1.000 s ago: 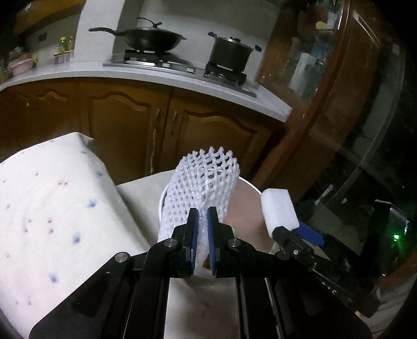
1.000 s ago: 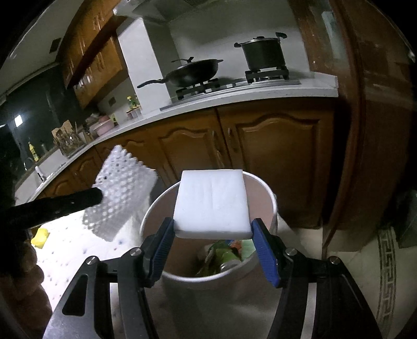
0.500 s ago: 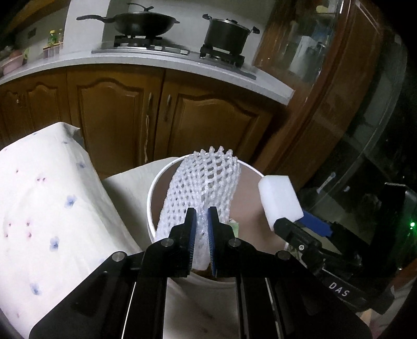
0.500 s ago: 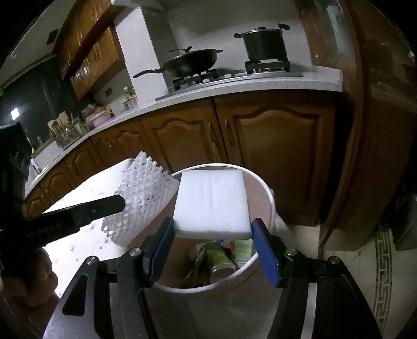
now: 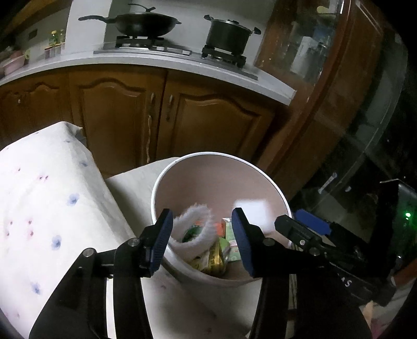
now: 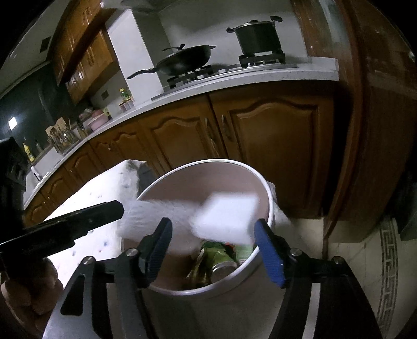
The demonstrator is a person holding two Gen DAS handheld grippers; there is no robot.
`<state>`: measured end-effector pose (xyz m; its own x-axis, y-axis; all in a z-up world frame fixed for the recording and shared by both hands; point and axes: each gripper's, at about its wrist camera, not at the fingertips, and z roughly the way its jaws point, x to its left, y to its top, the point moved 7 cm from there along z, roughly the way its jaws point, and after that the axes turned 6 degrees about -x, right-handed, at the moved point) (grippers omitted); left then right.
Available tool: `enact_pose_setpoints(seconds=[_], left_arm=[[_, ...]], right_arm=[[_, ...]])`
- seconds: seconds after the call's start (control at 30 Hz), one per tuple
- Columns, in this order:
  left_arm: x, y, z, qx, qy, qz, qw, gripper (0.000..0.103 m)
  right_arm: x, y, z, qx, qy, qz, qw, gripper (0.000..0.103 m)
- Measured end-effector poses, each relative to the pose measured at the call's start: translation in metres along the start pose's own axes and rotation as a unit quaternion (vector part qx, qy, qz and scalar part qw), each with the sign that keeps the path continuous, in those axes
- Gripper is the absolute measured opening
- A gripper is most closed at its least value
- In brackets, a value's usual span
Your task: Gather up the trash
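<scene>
A white bin [image 5: 271,182] stands below both grippers, with green packets and a can [image 5: 216,256] inside. My left gripper [image 5: 202,241] hangs over its near rim. Its jaws are opening, and the white foam net [image 5: 194,224] is dropping out from between them, blurred, into the bin. In the right wrist view my right gripper [image 6: 213,247] is over the same bin [image 6: 269,198], its jaws also opening. The white foam block [image 6: 224,216] falls blurred, clear of the left pad. The net [image 6: 153,211] streaks beside the left gripper's finger [image 6: 78,224].
A table under a white flowered cloth [image 5: 39,208] lies left of the bin. Wooden cabinets [image 5: 117,117] and a counter with a wok [image 5: 143,23] and a pot [image 5: 229,34] stand behind. A glass door [image 5: 365,169] is at the right. A hand [image 6: 26,286] shows at lower left.
Both grippers were gripping, the left on the foam net, the right on the foam block. Both have opened, and the net and block are falling into the bin.
</scene>
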<state>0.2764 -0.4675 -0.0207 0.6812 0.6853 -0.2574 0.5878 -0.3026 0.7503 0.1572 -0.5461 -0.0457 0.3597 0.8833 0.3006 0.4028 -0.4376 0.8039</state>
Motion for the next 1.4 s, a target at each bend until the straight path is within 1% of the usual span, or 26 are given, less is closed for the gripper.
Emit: enact_pose_setpoints(seconds=[0.33,0.47,0.53,0.57,0.63,0.73,0.77,1.03,1.1,1.2,1.23,1.27,1.4], left_arm=[[0.014,-0.008,-0.014,-0.002,0.014,-0.011,0.9998,0.047],[0.023,-0.015,-0.024,-0.006,0.029,-0.019,0.9994,0.05],[0.027,-0.018,-0.033,-0.011,0.034,-0.026,0.999,0.058],[0.029,-0.019,-0.036,-0.014,0.038,-0.028,0.9988,0.059],[0.031,-0.022,-0.046,-0.02,0.043,-0.03,0.9984,0.062],[0.033,-0.027,-0.059,-0.028,0.053,-0.028,0.9978,0.068],[0.034,-0.03,-0.067,-0.033,0.055,-0.027,0.9976,0.068],[0.046,-0.045,-0.12,-0.066,0.077,-0.031,0.9944,0.08],[0.05,-0.051,-0.137,-0.075,0.087,-0.033,0.9928,0.084],[0.057,-0.062,-0.165,-0.097,0.11,-0.033,0.9885,0.097],[0.058,-0.064,-0.171,-0.103,0.116,-0.032,0.9873,0.099],[0.062,-0.068,-0.18,-0.111,0.126,-0.032,0.9853,0.1],[0.079,-0.087,-0.208,-0.121,0.152,-0.039,0.9802,0.102]], right_arm=[[0.002,-0.001,-0.005,-0.002,0.005,0.01,1.0,0.069],[0.007,-0.002,-0.012,-0.011,0.009,0.012,1.0,0.069],[0.01,-0.002,-0.017,-0.017,0.009,0.01,1.0,0.071],[0.012,-0.002,-0.019,-0.021,0.008,0.009,1.0,0.072],[0.016,-0.002,-0.025,-0.031,0.007,0.007,0.999,0.08],[0.023,-0.004,-0.036,-0.042,0.009,0.008,0.999,0.082],[0.026,-0.005,-0.039,-0.043,0.012,0.011,0.999,0.082],[0.053,-0.016,-0.07,-0.058,0.038,0.024,0.997,0.095],[0.063,-0.021,-0.078,-0.059,0.045,0.024,0.997,0.097],[0.076,-0.027,-0.091,-0.075,0.049,0.025,0.996,0.1],[0.081,-0.029,-0.096,-0.081,0.051,0.024,0.995,0.101],[0.087,-0.031,-0.1,-0.087,0.054,0.022,0.995,0.101],[0.11,-0.043,-0.116,-0.106,0.06,0.007,0.993,0.102]])
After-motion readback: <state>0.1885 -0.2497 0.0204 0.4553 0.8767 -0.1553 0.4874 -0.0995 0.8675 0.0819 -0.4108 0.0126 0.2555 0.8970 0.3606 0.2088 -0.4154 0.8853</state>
